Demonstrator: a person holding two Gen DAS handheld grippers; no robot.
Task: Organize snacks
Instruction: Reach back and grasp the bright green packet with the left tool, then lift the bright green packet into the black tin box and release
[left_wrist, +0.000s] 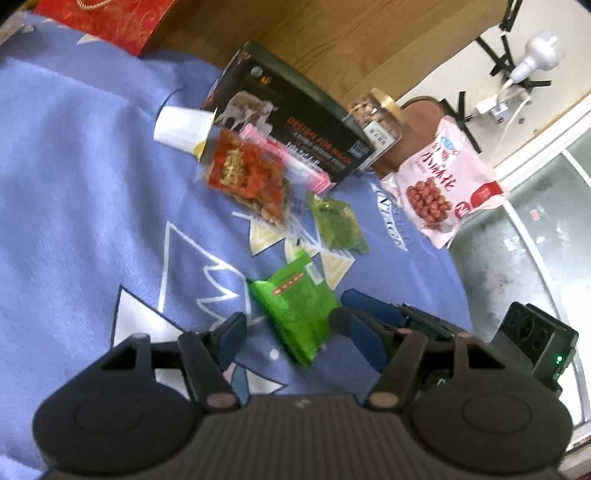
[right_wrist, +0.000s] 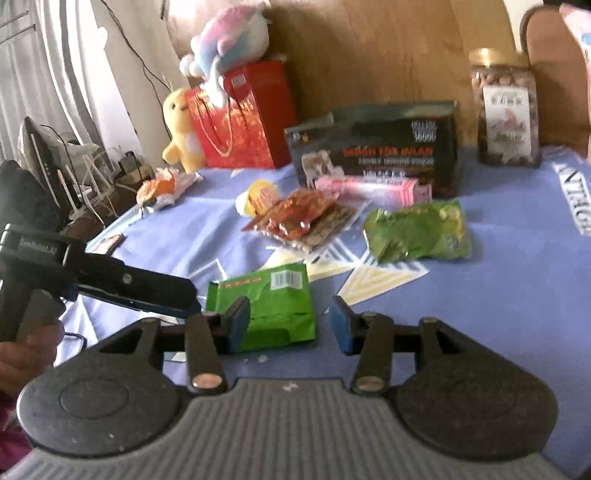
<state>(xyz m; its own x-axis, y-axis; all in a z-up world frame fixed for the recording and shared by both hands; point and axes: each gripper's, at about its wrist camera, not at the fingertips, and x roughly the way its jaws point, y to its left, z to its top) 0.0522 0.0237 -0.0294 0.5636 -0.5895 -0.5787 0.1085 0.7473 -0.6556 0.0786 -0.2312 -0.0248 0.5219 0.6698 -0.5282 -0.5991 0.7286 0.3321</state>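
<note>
A bright green snack packet (left_wrist: 295, 310) (right_wrist: 266, 306) lies flat on the blue cloth between both grippers. My left gripper (left_wrist: 288, 325) is open, its fingers either side of the packet's near end. My right gripper (right_wrist: 290, 321) is open, its left pad over the packet's near edge. Beyond lie a darker green pouch (left_wrist: 338, 225) (right_wrist: 417, 230), a red peanut bag (left_wrist: 247, 177) (right_wrist: 306, 219), a pink flat box (left_wrist: 291, 158) (right_wrist: 376, 188) and a black carton (left_wrist: 291, 114) (right_wrist: 380, 147). The left gripper's arm (right_wrist: 122, 284) shows in the right wrist view.
A white cup (left_wrist: 183, 129) lies on its side by the carton. A nut jar (left_wrist: 376, 116) (right_wrist: 506, 110) and a pink snack bag (left_wrist: 443, 181) stand at the bed's far edge. A red gift bag (right_wrist: 243, 114), plush toys (right_wrist: 184, 125) and a wooden headboard (right_wrist: 369, 48) stand behind.
</note>
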